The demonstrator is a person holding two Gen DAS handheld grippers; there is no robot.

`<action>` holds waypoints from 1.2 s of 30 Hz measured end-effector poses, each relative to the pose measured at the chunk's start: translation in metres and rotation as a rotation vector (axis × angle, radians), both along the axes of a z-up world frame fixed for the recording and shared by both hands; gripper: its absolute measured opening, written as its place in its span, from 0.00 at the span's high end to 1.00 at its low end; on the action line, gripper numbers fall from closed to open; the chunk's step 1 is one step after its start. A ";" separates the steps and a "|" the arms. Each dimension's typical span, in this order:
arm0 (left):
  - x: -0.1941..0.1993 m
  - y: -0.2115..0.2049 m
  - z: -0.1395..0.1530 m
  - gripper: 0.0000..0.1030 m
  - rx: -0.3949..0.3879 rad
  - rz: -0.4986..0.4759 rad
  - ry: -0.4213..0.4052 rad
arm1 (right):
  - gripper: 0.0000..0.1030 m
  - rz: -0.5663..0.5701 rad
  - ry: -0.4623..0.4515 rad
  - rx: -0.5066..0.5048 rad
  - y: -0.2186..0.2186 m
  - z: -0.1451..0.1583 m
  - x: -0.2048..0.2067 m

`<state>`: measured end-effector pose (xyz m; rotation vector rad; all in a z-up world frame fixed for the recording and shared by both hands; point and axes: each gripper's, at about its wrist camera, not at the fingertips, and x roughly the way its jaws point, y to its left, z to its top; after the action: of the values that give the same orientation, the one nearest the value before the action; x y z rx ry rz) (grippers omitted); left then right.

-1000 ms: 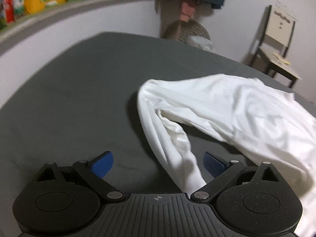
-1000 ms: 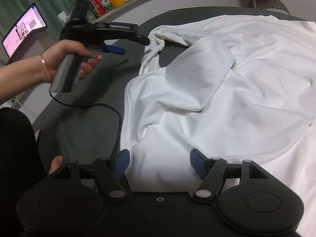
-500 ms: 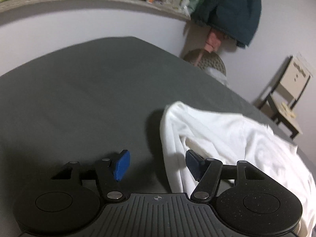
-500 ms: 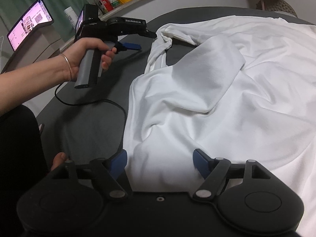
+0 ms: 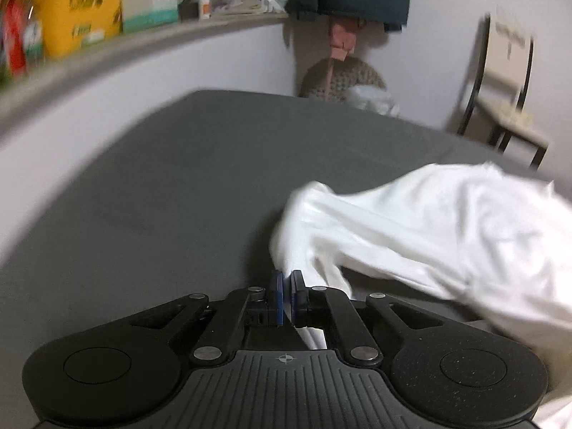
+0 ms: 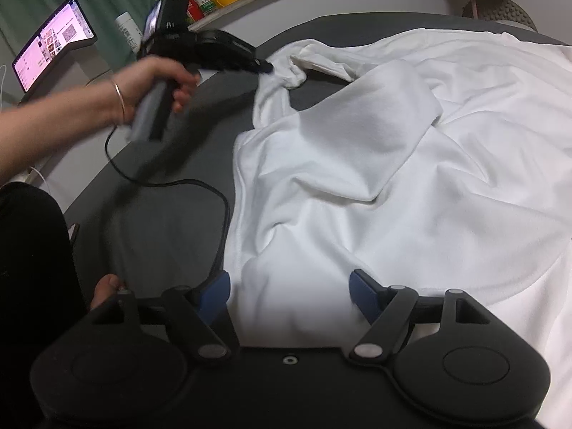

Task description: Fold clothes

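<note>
A white garment [image 6: 393, 164] lies rumpled on a dark grey bed [image 6: 161, 221]. My left gripper [image 5: 286, 295] is shut on the garment's sleeve end [image 5: 307, 228], which bunches up just ahead of the blue pads. In the right wrist view the left gripper [image 6: 266, 68] pinches that sleeve tip at the garment's far left corner. My right gripper [image 6: 289, 291] is open, its blue fingers [image 6: 361, 287] straddling the near edge of the garment, with cloth between them.
The left gripper's black cable [image 6: 200, 186] loops over the bed beside the garment. A shelf with boxes [image 5: 85, 18] runs along the wall. A chair [image 5: 507, 89] and a woven basket [image 5: 343, 78] stand beyond the bed. A laptop [image 6: 53, 43] glows at far left.
My left gripper has moved onto the sleeve end and closed on it, having been open before. The right gripper has stayed open at the garment's near edge.
</note>
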<state>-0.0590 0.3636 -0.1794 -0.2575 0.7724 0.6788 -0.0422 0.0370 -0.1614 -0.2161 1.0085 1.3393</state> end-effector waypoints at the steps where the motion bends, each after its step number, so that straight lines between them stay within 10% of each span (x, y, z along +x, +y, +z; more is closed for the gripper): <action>1: 0.002 0.007 0.008 0.97 0.020 -0.005 0.047 | 0.29 0.002 -0.003 -0.002 0.000 0.000 0.000; 7: 0.029 0.030 0.033 0.96 0.256 -0.122 0.404 | 0.29 0.003 0.002 -0.002 0.003 -0.001 0.001; 11: 0.048 0.039 0.023 0.96 0.211 -0.142 0.524 | 0.28 0.007 -0.001 -0.002 0.005 -0.001 0.000; 15: 0.035 0.056 0.017 0.95 0.069 -0.009 0.428 | 0.28 0.004 0.001 -0.003 0.004 0.000 -0.001; 21: -0.021 0.051 0.027 0.94 -0.195 0.107 0.074 | 0.28 0.006 -0.007 -0.008 0.004 0.001 -0.003; 23: -0.035 0.038 0.026 0.77 -0.234 0.089 0.018 | 0.28 0.007 -0.011 -0.009 0.005 0.001 -0.004; 25: -0.042 0.022 0.023 0.21 -0.202 0.058 0.010 | 0.28 0.007 -0.014 -0.009 0.004 0.001 -0.004; 26: -0.044 0.016 0.021 0.16 -0.159 0.042 0.010 | 0.28 0.007 -0.015 -0.009 0.004 0.001 -0.004; 36: -0.037 -0.012 -0.001 0.24 0.011 0.052 0.093 | 0.28 0.003 -0.027 -0.013 0.004 0.000 -0.006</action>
<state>-0.0964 0.3512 -0.1805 -0.2378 0.8529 0.7479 -0.0481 0.0413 -0.1614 -0.2448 0.9950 1.3291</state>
